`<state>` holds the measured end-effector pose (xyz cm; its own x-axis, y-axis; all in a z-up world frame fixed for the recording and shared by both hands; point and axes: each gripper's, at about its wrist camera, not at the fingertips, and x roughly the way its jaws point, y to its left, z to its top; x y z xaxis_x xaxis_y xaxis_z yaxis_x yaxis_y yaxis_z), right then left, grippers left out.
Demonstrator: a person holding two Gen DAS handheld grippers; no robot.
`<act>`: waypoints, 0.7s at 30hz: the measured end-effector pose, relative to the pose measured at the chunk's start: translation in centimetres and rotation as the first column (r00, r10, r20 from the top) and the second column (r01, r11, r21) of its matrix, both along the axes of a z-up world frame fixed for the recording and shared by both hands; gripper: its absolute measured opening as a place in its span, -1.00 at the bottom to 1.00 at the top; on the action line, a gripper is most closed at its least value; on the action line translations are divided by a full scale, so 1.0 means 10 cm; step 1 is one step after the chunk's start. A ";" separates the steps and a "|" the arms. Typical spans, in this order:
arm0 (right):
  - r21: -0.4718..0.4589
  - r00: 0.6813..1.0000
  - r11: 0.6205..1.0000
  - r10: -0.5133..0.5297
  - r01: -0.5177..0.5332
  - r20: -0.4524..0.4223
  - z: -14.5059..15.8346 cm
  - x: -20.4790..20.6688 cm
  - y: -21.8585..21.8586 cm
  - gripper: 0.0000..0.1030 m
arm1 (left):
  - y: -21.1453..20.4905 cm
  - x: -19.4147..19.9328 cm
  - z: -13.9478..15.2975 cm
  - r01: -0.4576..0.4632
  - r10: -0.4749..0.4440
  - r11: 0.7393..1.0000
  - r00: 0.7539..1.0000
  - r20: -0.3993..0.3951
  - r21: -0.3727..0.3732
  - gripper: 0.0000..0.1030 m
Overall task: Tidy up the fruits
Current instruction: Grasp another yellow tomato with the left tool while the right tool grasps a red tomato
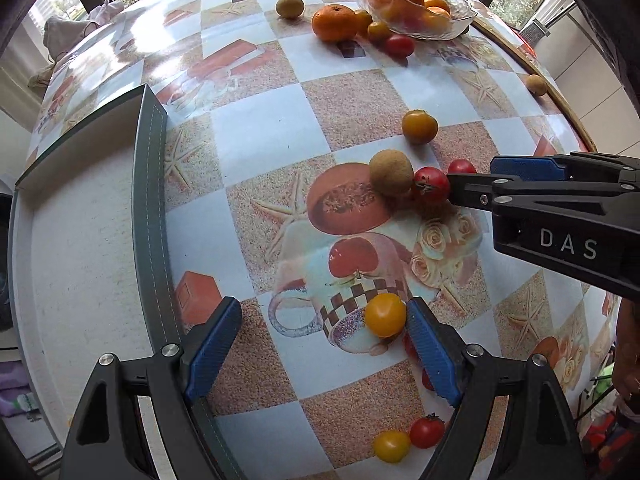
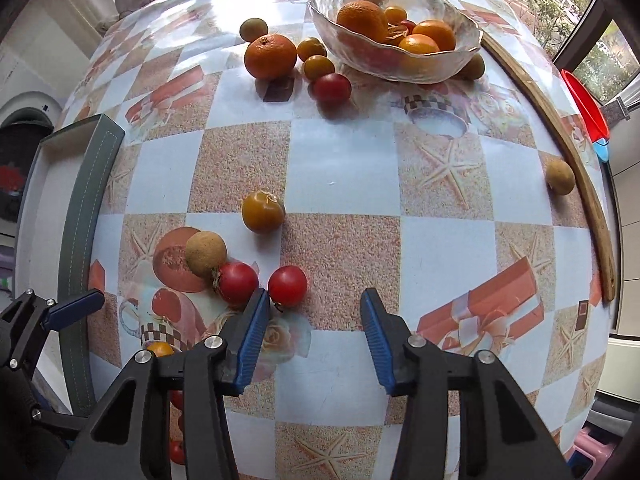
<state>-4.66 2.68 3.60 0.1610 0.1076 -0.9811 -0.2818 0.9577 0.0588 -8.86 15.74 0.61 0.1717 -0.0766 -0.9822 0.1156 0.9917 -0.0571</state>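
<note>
Item: loose fruit on my checked tablecloth [image 2: 340, 168]. Under my left gripper [image 1: 324, 344] lies one yellow tomato [image 1: 385, 315], touching the inner face of the right-hand blue pad [image 1: 430, 354]; the other pad stands well apart from it, so I log this tool as spread wide, gripping nothing. My right gripper [image 2: 314, 338] is partly spread, with bare cloth between its pads; one red tomato [image 2: 287, 285] sits just past its left fingertip and a second red tomato [image 2: 237, 282] just outside that finger, neither clamped. A brown kiwi-like fruit [image 2: 205, 253] touches that second tomato. An amber tomato [image 2: 263, 212] lies farther out, alone. Near the table's far end I count a large orange [image 2: 270, 56], two small amber fruits and a red tomato grouped beside a glass bowl [image 2: 460, 56], which holds oranges and smaller fruit. A small brown fruit [image 2: 560, 176] rests beside the wooden edge [image 2: 592, 200]. A grey-rimmed tray [image 1: 154, 184] lies at the left.
</note>
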 end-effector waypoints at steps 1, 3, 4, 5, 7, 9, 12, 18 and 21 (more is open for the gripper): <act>-0.003 1.000 1.000 0.009 -0.009 0.007 0.00 0.02 0.01 -0.06 | -0.01 0.01 -0.01 -0.002 0.002 1.000 1.000 0.000 0.001 0.65; -0.003 1.000 1.000 0.025 -0.025 0.011 -0.01 0.05 0.07 -0.27 | -0.04 0.01 -0.02 -0.008 0.008 1.000 1.000 -0.003 0.002 0.64; 0.008 1.000 1.000 0.030 -0.030 0.007 -0.01 0.05 0.12 -0.35 | -0.06 0.02 -0.03 -0.012 0.012 1.000 1.000 -0.003 0.002 0.63; 0.022 0.999 0.999 0.032 -0.032 -0.003 -0.04 0.11 0.21 -0.53 | -0.07 0.01 -0.04 -0.015 0.015 1.000 1.000 -0.002 0.000 0.59; 0.019 1.000 0.999 0.028 -0.028 -0.007 -0.09 0.19 0.37 -0.60 | -0.10 0.00 -0.03 -0.012 0.011 1.000 1.000 -0.001 -0.005 0.48; 0.030 1.000 1.000 0.005 -0.005 -0.018 -0.09 0.19 0.37 -0.60 | -0.14 -0.03 0.00 0.001 -0.001 1.000 1.000 -0.001 -0.014 0.23; 0.061 0.998 0.997 -0.043 0.046 -0.047 -0.08 0.15 0.25 -0.60 | -0.27 -0.08 0.04 0.048 -0.047 0.998 0.999 0.003 -0.035 -0.29; 0.097 0.992 0.989 -0.104 0.111 -0.074 -0.04 0.06 0.09 -0.60 | -0.31 -0.11 0.04 0.055 -0.057 0.992 0.998 -0.021 -0.113 -0.60; 0.122 0.988 0.983 -0.124 0.135 -0.087 0.00 0.00 0.01 -0.60 | -0.19 -0.11 0.05 0.015 -0.021 0.989 0.999 -0.035 -0.145 -0.60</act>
<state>-4.70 2.75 3.58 0.1046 0.2154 -0.9709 -0.1455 0.9691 0.1993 -9.96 13.82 1.07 0.1337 -0.2215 -0.9660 0.1285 0.9703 -0.2047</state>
